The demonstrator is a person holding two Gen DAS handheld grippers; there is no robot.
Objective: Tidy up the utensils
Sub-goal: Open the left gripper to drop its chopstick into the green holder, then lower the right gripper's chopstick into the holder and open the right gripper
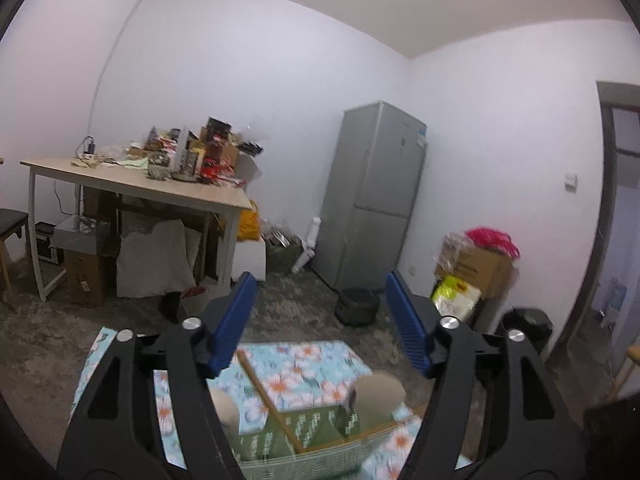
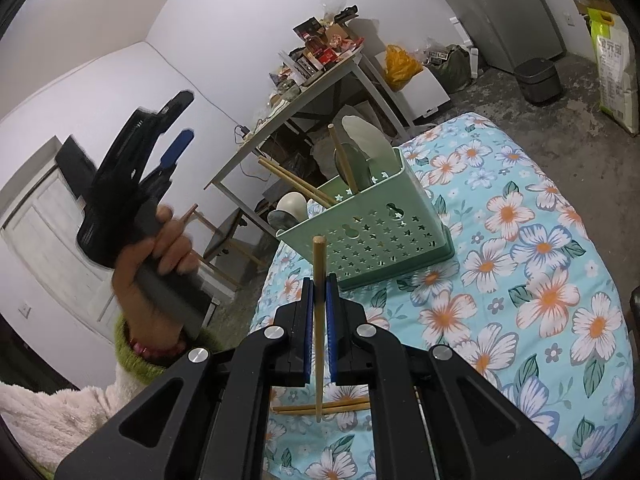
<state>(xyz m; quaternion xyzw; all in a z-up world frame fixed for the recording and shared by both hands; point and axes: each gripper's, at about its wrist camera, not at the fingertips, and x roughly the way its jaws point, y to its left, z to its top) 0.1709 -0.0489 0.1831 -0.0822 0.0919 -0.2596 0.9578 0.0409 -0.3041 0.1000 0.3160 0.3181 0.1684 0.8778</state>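
Floral blue cloth (image 2: 540, 288) covers the worktop in front of me, in a bare white-walled room. Nearest, my right gripper (image 2: 319, 292) has its fingers clenched on a single wooden chopstick (image 2: 319, 320), held roughly upright, its top poking above the blue pads. Just under the gripper, two more loose chopsticks (image 2: 320, 407) lie flat on the cloth. Beyond that stands the green utensil caddy (image 2: 372, 236) with star cut-outs, already holding spoons (image 2: 366, 144) and a few chopsticks that lean out over its rim. Off to the side my left gripper (image 2: 172, 136) is raised in the person's hand (image 2: 160, 264); in its own view the fingers (image 1: 236, 322) stand released with nothing between them, above the caddy. A cluttered table (image 2: 304, 92) and a grey fridge (image 1: 378, 196) sit far behind.

I judge the step in hand is carrying the held chopstick to the caddy. Next I need to bring it forward over the compartment with the other chopsticks, keep it upright, lower it and let go.
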